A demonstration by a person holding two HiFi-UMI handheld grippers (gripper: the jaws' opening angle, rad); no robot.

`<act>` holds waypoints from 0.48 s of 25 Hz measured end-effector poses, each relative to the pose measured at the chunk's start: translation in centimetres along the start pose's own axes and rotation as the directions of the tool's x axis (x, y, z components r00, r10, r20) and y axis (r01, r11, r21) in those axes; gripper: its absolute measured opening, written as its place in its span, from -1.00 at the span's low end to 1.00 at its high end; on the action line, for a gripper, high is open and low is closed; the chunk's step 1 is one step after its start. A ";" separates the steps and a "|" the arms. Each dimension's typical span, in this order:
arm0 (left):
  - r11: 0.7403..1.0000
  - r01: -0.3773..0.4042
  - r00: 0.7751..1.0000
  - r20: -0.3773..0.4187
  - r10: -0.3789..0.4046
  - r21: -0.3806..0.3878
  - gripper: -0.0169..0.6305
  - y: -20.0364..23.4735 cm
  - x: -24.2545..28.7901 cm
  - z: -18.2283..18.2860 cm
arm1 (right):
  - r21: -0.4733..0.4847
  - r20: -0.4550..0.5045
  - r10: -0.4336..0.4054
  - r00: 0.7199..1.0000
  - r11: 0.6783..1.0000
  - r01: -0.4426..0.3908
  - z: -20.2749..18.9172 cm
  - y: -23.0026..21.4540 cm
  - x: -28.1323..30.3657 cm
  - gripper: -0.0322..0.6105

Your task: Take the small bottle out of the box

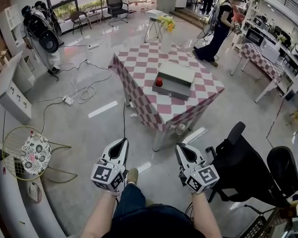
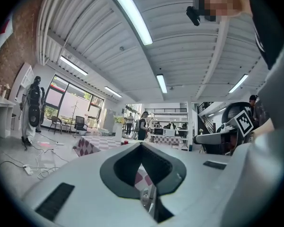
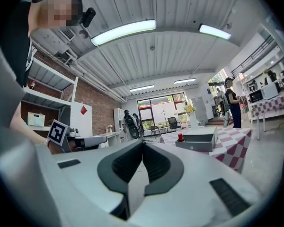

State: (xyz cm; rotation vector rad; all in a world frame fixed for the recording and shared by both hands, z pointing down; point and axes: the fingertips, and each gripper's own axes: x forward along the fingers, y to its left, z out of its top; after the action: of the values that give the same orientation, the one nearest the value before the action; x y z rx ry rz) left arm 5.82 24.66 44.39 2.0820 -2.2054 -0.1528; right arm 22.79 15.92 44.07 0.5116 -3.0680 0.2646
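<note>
Two grippers are being held level and low in the head view, well apart from the table. The left gripper (image 1: 123,142) is being kept clenched, jaw tips meeting with nothing between them. The right gripper (image 1: 180,148) is likewise being kept pressed together and empty. One table (image 1: 139,63), draped in a pink-and-white checked cloth, is being shown ahead across the floor. One box (image 1: 174,89), grey and shallow, is being borne near the table's middle. One small bottle (image 1: 159,82), red, is being shown upright at the box's left end, its top rising above the rim. Whether it is standing inside the wall or just beside it cannot be told from this far off. No other contents are being made out in the box. By judgement the step in hand is the approach, and the task is hardly being begun. For a clean pick, the table is best being closed on squarely, with one set of jaws being opened before the bottle is reached. The bottle is best being gripped round its body and raised straight up until the wall is cleared. The free gripper is well placed to be steadying the box meanwhile, since a light box is being judged liable to slide.
</note>
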 end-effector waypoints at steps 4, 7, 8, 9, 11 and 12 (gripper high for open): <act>1.000 0.010 1.000 0.001 -0.010 -0.006 -0.93 2.2 2.8 0.4 | 0.001 -0.003 0.001 1.000 1.000 -0.001 0.2 -1.3 2.8 -0.89; 1.000 0.019 1.000 -0.016 -0.019 -0.013 -0.93 3.6 5.1 0.6 | 0.007 -0.004 -0.011 1.000 1.000 0.011 0.6 -2.6 4.8 -0.89; 1.000 0.024 1.000 -0.016 -0.024 -0.015 -0.93 4.0 5.9 0.8 | 0.009 -0.004 -0.015 1.000 1.000 0.015 0.7 -3.0 5.5 -0.89; 0.999 0.029 0.999 -0.016 -0.030 -0.014 -0.93 4.5 6.7 1.0 | 0.010 -0.004 -0.019 1.000 1.000 0.019 0.9 -3.5 6.1 -0.89; 0.999 0.048 0.999 -0.012 -0.048 0.000 -0.93 5.4 8.2 1.2 | 0.010 -0.003 -0.030 1.000 1.000 0.030 1.2 -4.3 7.5 -0.89; 0.998 0.060 0.998 -0.008 -0.060 0.006 -0.93 5.8 9.0 1.2 | 0.010 -0.002 -0.035 0.999 0.999 0.035 1.4 -4.7 8.2 -0.89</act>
State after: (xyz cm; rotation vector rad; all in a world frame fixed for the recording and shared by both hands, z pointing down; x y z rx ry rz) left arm -0.61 16.02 44.15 2.1492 -2.1433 -0.1422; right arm 16.60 8.65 43.84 0.5644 -3.0544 0.2801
